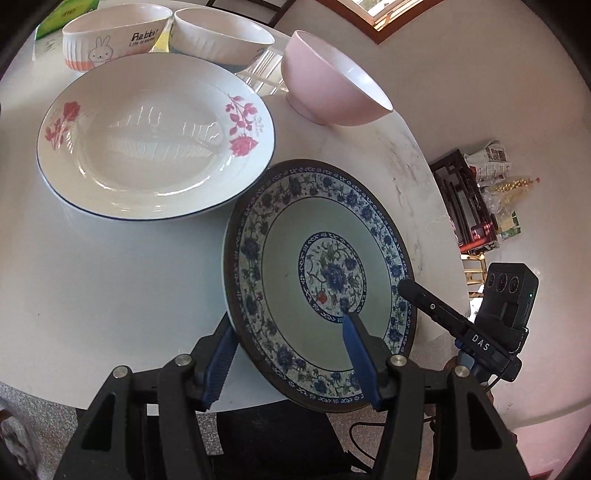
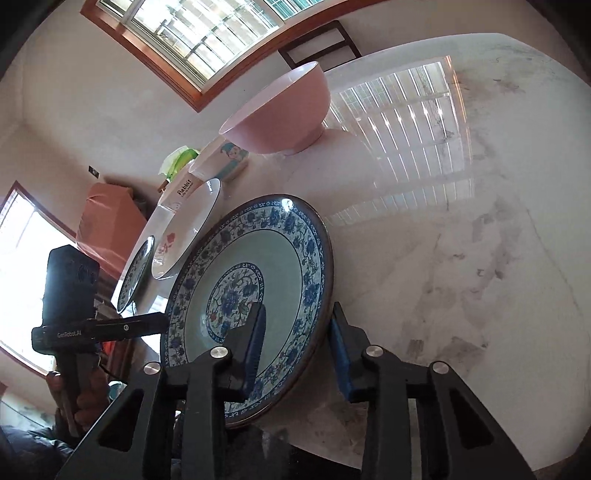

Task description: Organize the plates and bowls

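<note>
A blue-and-white floral plate (image 1: 317, 240) (image 2: 258, 251) lies at the near edge of the round white table (image 1: 92, 277), its far rim beside the rose-patterned white plate (image 1: 147, 147) (image 2: 177, 240). My left gripper (image 1: 288, 320) is open and straddles the floral plate's near-left rim, one pad outside the rim and one over the well. My right gripper (image 2: 298, 308) is shut on the same plate's right rim. Its finger (image 1: 424, 299) shows at that rim in the left wrist view. Behind stand a pink bowl (image 1: 332, 85) (image 2: 280, 110), a rabbit bowl (image 1: 107, 40) and a white ribbed bowl (image 1: 221, 35).
Another blue-patterned plate (image 2: 136, 269) lies beyond the rose plate. A green box (image 1: 66, 18) sits at the table's far side. On the floor to the right are a dark wooden stand (image 1: 461, 192) and newspapers. A chair (image 2: 317, 40) stands past the table.
</note>
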